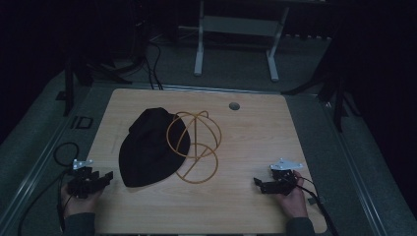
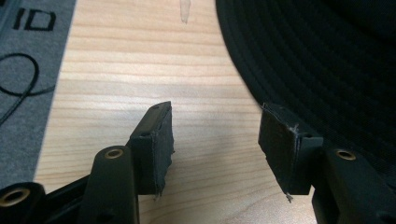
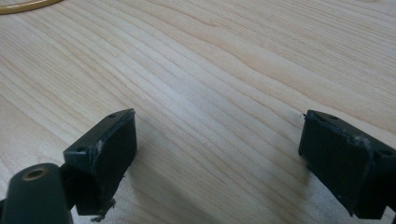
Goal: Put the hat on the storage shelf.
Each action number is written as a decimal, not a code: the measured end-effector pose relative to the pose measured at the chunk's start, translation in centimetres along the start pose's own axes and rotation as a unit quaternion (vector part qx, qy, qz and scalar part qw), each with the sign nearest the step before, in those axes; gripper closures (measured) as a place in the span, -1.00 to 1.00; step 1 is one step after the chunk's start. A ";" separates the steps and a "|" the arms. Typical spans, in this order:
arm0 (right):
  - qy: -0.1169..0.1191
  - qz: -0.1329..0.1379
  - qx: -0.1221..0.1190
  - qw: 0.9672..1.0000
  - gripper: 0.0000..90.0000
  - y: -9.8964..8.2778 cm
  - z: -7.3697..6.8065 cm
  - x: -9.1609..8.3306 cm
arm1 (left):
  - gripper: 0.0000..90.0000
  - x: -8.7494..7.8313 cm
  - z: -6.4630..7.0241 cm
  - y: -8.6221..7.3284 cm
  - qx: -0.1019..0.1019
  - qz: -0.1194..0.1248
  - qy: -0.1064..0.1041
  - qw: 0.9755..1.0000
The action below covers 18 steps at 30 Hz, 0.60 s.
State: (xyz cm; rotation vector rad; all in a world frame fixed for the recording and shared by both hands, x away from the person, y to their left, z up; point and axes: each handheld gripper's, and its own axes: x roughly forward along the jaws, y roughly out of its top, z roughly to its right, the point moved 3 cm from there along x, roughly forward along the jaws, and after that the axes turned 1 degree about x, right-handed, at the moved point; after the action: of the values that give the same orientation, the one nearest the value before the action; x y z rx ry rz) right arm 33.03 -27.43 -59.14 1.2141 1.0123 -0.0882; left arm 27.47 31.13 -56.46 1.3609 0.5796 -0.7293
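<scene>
A wooden table (image 1: 255, 142) is carrying a black hat (image 1: 147, 147) and a yellow wire frame (image 1: 194, 142), the two touching mid-table. The left gripper (image 2: 215, 140) is sitting with jaws apart on nothing, the hat just beyond its right jaw. The right gripper (image 3: 217, 154) is spreading wide over bare wood, the frame far beyond its left jaw.

black cap (image 2: 322, 60): cut off at top and right of left gripper view | yellow wire frame (image 3: 25, 5): only a sliver, upper left of right gripper view | room beyond the table (image 1: 255, 142): too dark to tell
</scene>
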 end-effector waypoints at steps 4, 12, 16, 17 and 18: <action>0.002 0.000 -0.001 1.000 -0.75 0.0 0.0 0.0 | 0.01 0.0 0.1 0.1 0.003 0.000 -0.001 1.000; 0.000 0.001 0.000 1.000 -0.74 0.0 0.0 0.0 | -0.01 -0.6 0.3 0.5 0.000 0.004 -0.012 1.000; -0.001 0.002 -0.001 1.000 -0.73 0.0 0.0 0.0 | 0.00 -0.9 0.2 0.7 0.000 -0.004 -0.027 1.000; -0.001 0.002 -0.001 1.000 -0.73 0.0 0.0 0.0 | 0.01 -1.0 0.2 0.8 0.003 -0.006 -0.028 1.000; -0.001 0.002 -0.001 1.000 -0.73 0.0 0.0 0.0 | 0.01 -1.1 0.2 0.8 0.005 -0.010 -0.032 0.999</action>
State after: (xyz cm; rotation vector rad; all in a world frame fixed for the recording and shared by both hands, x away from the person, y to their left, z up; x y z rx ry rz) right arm 33.03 -27.49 -59.14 1.2141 1.0084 -0.0846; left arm 27.39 31.15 -55.08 1.3373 0.5402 -0.7897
